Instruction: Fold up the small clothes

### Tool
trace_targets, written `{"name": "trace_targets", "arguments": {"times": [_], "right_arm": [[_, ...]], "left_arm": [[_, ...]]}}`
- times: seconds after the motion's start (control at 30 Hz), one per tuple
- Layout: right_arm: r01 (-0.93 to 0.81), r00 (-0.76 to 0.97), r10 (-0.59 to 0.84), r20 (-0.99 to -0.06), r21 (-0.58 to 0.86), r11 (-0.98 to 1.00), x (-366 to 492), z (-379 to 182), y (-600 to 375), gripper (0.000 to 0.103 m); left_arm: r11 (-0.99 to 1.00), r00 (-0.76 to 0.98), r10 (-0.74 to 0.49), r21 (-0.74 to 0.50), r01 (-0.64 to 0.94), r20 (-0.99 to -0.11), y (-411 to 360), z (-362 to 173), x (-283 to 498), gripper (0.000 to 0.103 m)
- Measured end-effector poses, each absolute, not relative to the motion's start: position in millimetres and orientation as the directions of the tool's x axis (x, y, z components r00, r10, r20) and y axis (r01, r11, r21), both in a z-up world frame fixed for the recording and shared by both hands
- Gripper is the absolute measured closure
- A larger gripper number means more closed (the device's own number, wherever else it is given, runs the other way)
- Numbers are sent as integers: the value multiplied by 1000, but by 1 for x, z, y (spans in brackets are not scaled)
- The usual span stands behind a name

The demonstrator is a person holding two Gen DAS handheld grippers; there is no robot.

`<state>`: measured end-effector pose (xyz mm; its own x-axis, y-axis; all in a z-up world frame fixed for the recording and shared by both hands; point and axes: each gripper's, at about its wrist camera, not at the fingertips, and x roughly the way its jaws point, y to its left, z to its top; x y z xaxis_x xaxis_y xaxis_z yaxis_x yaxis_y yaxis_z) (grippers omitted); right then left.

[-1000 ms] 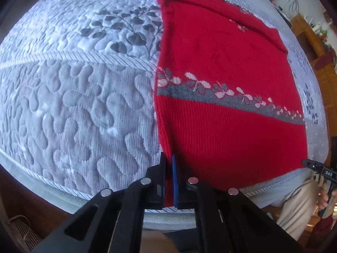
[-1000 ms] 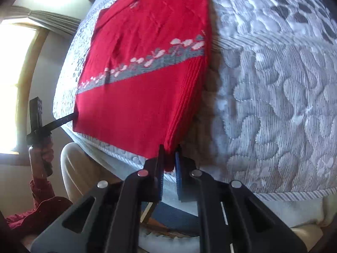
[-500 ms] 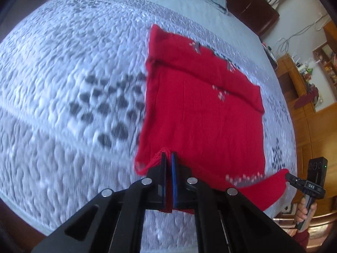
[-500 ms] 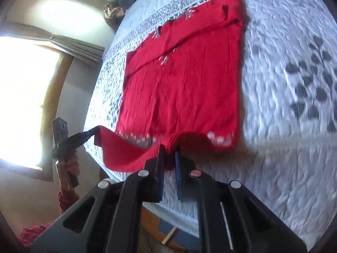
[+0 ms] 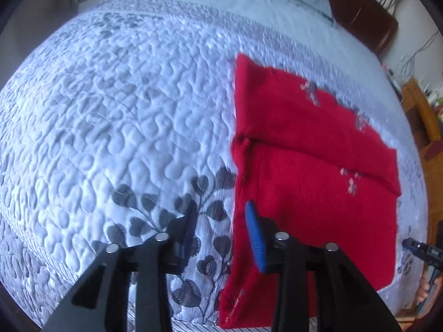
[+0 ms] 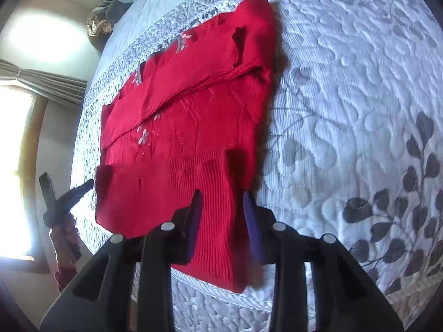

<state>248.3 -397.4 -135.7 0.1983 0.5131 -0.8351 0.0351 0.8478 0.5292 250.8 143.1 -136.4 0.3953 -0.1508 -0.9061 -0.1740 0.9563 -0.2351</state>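
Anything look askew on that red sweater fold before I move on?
Slightly. The folded-up hem of the red sweater lies slanted rather than square across the body, with a bunched ridge near the sleeve. Both the left gripper and right gripper have just been opening, gripping nothing.

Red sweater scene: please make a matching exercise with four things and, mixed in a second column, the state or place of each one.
Things:
1. red sweater
2. left tool
3. right tool
4. brown headboard

States or places:
A. at the far end of the bed
B. lies on the quilt, bottom part folded up
C. jaws apart over the sweater's ribbed hem
D. jaws apart over the sweater's side edge and the quilt's leaf print

Pairs: 1-B, 2-D, 3-C, 4-A
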Motion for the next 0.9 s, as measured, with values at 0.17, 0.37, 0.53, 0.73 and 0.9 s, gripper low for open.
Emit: {"name": "trace_targets", "arguments": {"times": [0.17, 0.37, 0.53, 0.73, 0.9], "right_arm": [[-54, 184, 588, -788, 589, 806, 250, -129, -392, 66], [-118, 130, 526, -840, 514, 850, 269, -138, -367, 66], [-115, 88, 522, -848, 512, 851, 284, -152, -360, 66], [-147, 66, 481, -874, 469, 871, 293, -164, -349, 56], [-195, 56, 485, -873, 466, 863, 290, -167, -343, 86]], "left_arm": [[974, 411, -175, -218, -58, -895, 133, -123, 245, 65], [984, 390, -177, -159, 78, -904, 102, -126, 255, 65], [981, 348, -185, -152, 121, -919, 90, -143, 268, 65], [981, 336, -164, -117, 155, -928, 77, -155, 272, 66], [969, 322, -179, -109, 223, -930, 65, -161, 272, 69]]}}
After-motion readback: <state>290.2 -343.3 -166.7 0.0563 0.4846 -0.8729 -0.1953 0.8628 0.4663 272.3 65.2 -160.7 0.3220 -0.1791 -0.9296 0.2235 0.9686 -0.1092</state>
